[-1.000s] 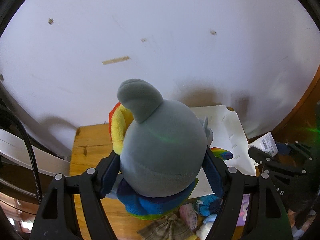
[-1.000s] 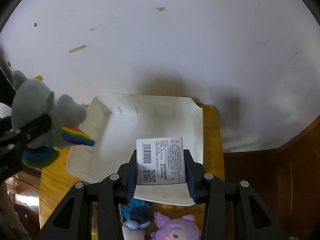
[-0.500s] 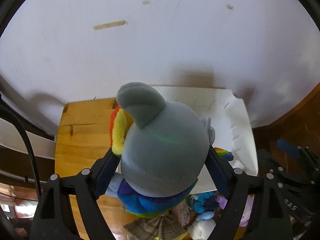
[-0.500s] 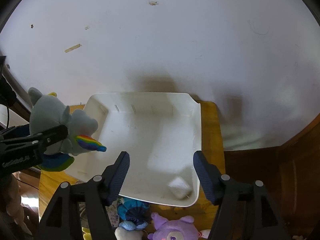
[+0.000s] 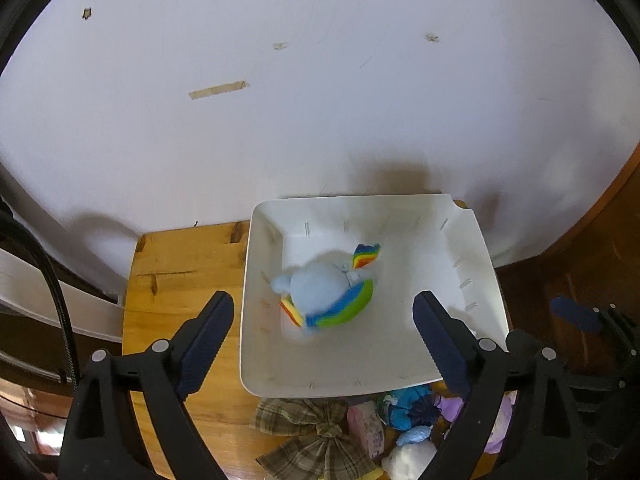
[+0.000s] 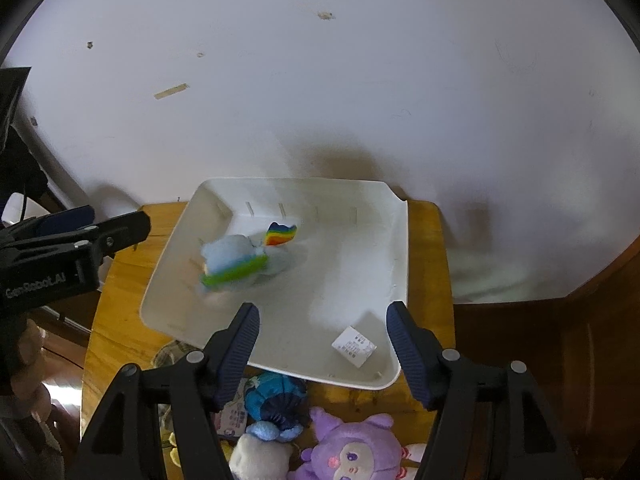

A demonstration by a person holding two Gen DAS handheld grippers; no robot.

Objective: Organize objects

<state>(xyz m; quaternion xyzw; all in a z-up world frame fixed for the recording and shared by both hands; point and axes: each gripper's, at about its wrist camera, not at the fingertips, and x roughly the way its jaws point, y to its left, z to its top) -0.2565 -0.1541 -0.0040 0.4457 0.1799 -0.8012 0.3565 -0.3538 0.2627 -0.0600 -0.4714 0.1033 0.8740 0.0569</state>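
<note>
L gripper [image 5: 324,320]: jaws opening wide, nothing btwn the pads; hanging over the tray w/ the plush below it, not touching.
R gripper [image 6: 322,334]: jaws standing apart, gripping nothing; hovering over the tray's near edge.
Plush [image 5: 326,294]: grey-blue toy w/ rainbow parts, lying in the tray's left half, near the left wall. It's showing blurred in both views, so exact pose — can't tell.
Tray [image 5: 256,376]: white, shallow, sitting on the wooden table, its far side against the wall.
Paper tag [image 6: 354,346]: small white slip w/ print, lying flat in the tray's near right corner, well apart from the plush.
Table [image 5: 180,280]: wood top, bare strip showing left of the tray.
Toy pile: sitting on the table just in front of the tray — purple plush [image 6: 352,448], blue plush [image 6: 276,404], white plush [image 6: 256,458], plaid bow [image 5: 320,436].
Wall [image 5: 320,100]: white, w/ a strip of tape [image 5: 217,89] and a few small marks.
</note>
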